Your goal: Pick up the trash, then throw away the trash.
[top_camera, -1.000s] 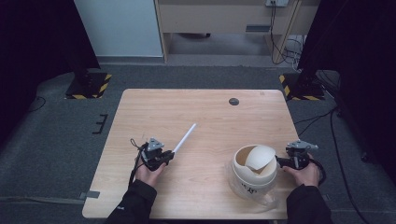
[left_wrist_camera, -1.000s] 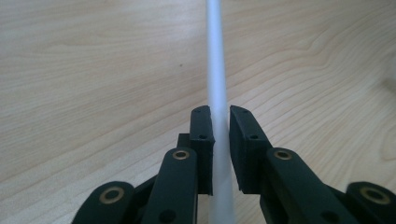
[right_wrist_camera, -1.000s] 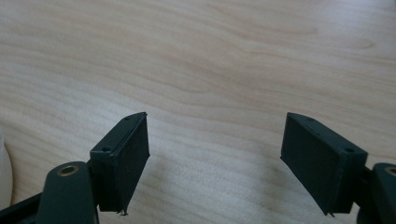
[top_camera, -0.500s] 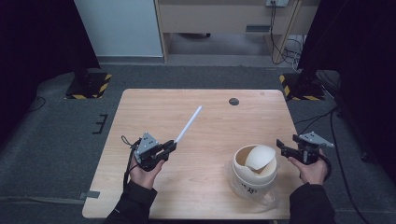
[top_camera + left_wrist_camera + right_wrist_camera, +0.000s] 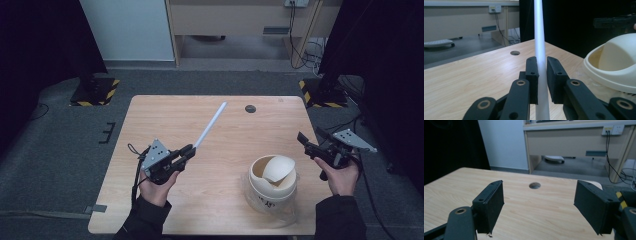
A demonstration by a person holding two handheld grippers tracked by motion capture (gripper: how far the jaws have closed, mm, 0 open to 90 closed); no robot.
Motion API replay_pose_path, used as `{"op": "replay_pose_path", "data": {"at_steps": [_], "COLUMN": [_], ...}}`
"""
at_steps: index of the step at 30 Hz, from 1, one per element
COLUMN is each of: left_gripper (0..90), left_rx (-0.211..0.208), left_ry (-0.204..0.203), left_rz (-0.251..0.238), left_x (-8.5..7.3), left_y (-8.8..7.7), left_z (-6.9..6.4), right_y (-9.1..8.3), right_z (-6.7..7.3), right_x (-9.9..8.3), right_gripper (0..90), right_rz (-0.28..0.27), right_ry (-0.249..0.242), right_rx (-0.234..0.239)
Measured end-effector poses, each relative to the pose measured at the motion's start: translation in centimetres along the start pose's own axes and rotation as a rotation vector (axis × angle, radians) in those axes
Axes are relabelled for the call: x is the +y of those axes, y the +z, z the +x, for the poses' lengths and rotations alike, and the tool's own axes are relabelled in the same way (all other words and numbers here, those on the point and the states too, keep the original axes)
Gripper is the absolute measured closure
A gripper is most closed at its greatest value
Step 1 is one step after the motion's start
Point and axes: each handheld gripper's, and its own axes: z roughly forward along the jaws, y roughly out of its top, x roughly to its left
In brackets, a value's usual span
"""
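Observation:
A long white tube (image 5: 210,125) slants up and away over the table, held at its near end by my left gripper (image 5: 187,152), which is shut on it. In the left gripper view the tube (image 5: 540,50) rises between the two black pads, pinched near its base. A cream round container (image 5: 272,184) with a curved swing lid stands at the table's front right, and its rim (image 5: 614,75) lies to the right of the left jaws. My right gripper (image 5: 311,141) hovers at the right table edge, beside the container, jaws wide open with nothing between them (image 5: 539,207).
The wooden table (image 5: 200,200) has a round cable hole (image 5: 250,108) near its far edge. Black stands with yellow-striped bases (image 5: 95,90) flank the far corners. A desk with cables (image 5: 300,30) stands beyond the table.
The left gripper has lifted and swung the tube so it points farther up and away. The right gripper has moved right, off the container, and risen.

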Motion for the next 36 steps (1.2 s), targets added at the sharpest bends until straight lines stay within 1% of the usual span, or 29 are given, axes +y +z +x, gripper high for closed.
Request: {"op": "replay_pose_path", "data": {"at_steps": [2, 6, 8, 9, 10, 12, 13, 15, 16, 17, 18, 19, 20, 22, 25, 27, 28, 30, 31, 32, 33, 34, 35, 36], "left_gripper": [79.3, 79.3, 79.3, 79.4, 79.4, 79.3, 79.3, 79.3, 79.3, 79.3, 79.3, 79.3, 79.3, 79.3, 79.3, 79.3, 79.3, 79.3, 79.3, 79.3, 79.3, 79.3, 79.3, 79.3], "left_rx": [-0.006, -0.011, -0.009, -0.010, -0.008, -0.006, -0.008, -0.015, -0.023, -0.023, -0.027, -0.031, -0.033, -0.036, -0.042, -0.046, -0.046, -0.049, -0.057, -0.062, -0.067, -0.081, -0.081, -0.086], "left_ry": [0.002, 0.011, 0.019, 0.021, 0.024, 0.031, 0.033, 0.041, 0.048, 0.048, 0.054, 0.058, 0.062, 0.064, 0.066, 0.078, 0.093, 0.100, 0.094, 0.094, 0.097, 0.101, 0.101, 0.107], "left_rz": [-0.007, -0.026, -0.045, -0.055, -0.061, -0.075, -0.077, -0.083, -0.084, -0.084, -0.086, -0.087, -0.089, -0.094, -0.101, -0.109, -0.109, -0.120, -0.127, -0.132, -0.136, -0.137, -0.137, -0.138], "left_x": [0.1, 0.6, 0.9, 1.0, 1.0, 1.2, 1.3, 1.4, 1.5, 1.5, 1.5, 1.5, 1.5, 1.7, 2.0, 2.2, 2.4, 2.7, 2.8, 2.9, 3.0, 3.2, 3.2, 3.2], "left_y": [-0.1, -0.2, -0.4, -0.4, -0.5, -0.5, -0.5, -0.4, -0.2, -0.2, -0.1, -0.1, 0.0, 0.1, 0.2, 0.4, 0.4, 0.6, 0.9, 1.1, 1.4, 1.9, 1.9, 2.3], "left_z": [-0.2, -0.6, -0.8, -0.9, -0.9, -1.2, -1.4, -1.6, -1.9, -1.9, -2.1, -2.2, -2.3, -2.5, -3.0, -3.4, -3.6, -4.0, -4.3, -4.4, -4.7, -5.0, -5.0, -5.3], "right_y": [-0.1, -0.3, -0.4, -0.7, -0.7, -1.0, -1.2, -1.5, -1.7, -1.7, -1.8, -1.9, -2.1, -2.2, -2.4, -2.5, -2.5, -2.6, -2.7, -2.7, -2.8, -2.8, -2.8, -2.8], "right_z": [0.2, 0.9, 1.3, 1.7, 1.7, 2.1, 2.4, 2.9, 3.4, 3.4, 3.6, 4.0, 4.6, 4.9, 5.8, 6.3, 6.6, 7.0, 7.2, 7.4, 7.5, 7.9, 7.9, 8.1], "right_x": [0.2, 1.0, 1.5, 2.0, 2.0, 2.5, 2.9, 3.5, 4.1, 4.1, 4.4, 4.7, 5.2, 5.3, 5.7, 5.8, 5.8, 6.0, 6.0, 6.2, 6.3, 6.4, 6.4, 6.5], "right_gripper": [23.3, 22.2, 21.7, 21.5, 21.5, 21.2, 21.1, 20.6, 20.1, 20.1, 20.0, 19.9, 19.8, 19.9, 20.5, 20.5, 20.5, 20.9, 21.4, 22.2, 23.8, 25.3, 25.3, 25.8], "right_rz": [-0.007, -0.022, -0.032, -0.047, -0.047, -0.057, -0.063, -0.076, -0.093, -0.093, -0.099, -0.106, -0.114, -0.118, -0.130, -0.134, -0.135, -0.121, -0.118, -0.120, -0.123, -0.125, -0.125, -0.123], "right_ry": [-0.002, -0.001, -0.002, -0.004, -0.004, -0.006, -0.014, -0.013, -0.005, -0.005, -0.004, -0.004, -0.005, -0.006, 0.008, 0.018, 0.012, -0.004, -0.008, -0.002, 0.004, 0.017, 0.017, 0.016], "right_rx": [0.003, 0.027, 0.041, 0.056, 0.056, 0.072, 0.085, 0.103, 0.127, 0.127, 0.139, 0.154, 0.177, 0.185, 0.229, 0.256, 0.265, 0.279, 0.284, 0.293, 0.310, 0.340, 0.340, 0.344]}}
